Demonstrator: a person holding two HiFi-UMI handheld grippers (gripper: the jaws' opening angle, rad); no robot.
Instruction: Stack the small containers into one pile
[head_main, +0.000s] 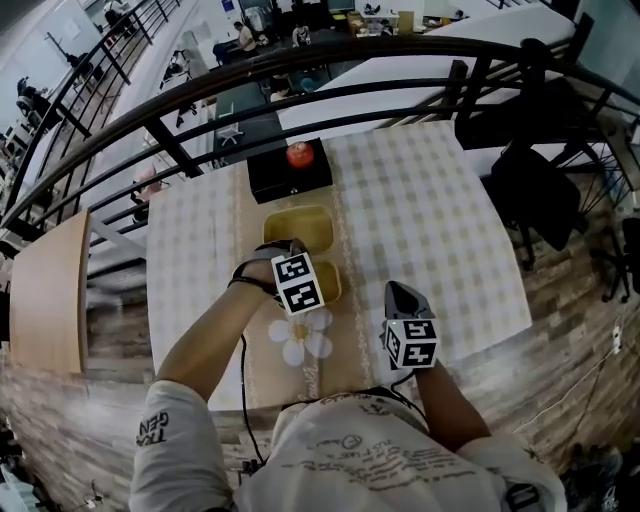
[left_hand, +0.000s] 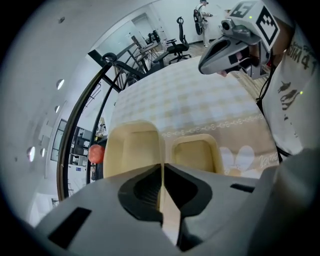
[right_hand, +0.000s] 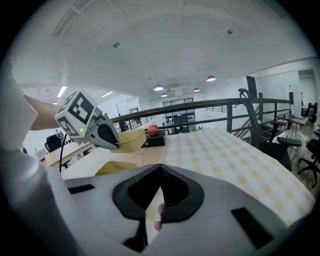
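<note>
Along the runner (head_main: 285, 375) down the middle of the table (head_main: 430, 230), two small yellow containers in line: far container (head_main: 298, 228) toward the far edge, just short of a black box (head_main: 275, 180) with a red apple (head_main: 299, 154) on top; near container (head_main: 330, 283) right behind it, toward the near edge, partly hidden in the head view.

Left gripper (left_hand: 161, 169) pinched tight on a thin cream wall of the far container, the side facing its neighbour. Seen from the right gripper view, looks raised and tilted off the cloth, though hard to be sure from that angle.

Right gripper (right_hand: 159, 172) poised over the near right part of the table, jaws drawn together on nothing, well apart from both containers.

Judged as the carry step: one container in hand, nesting not yet done. To do it well:
- Raise enough to clear the near container's rim.
- Level the held one and bring it squarely over the other's mouth, long sides matched to long sides.
- Lower straight and let go only once seated.
- Avoid dragging a rim across the neighbour or nudging it along the runner.
- If it shifts, steady it with the idle right gripper against its outer wall.
</note>
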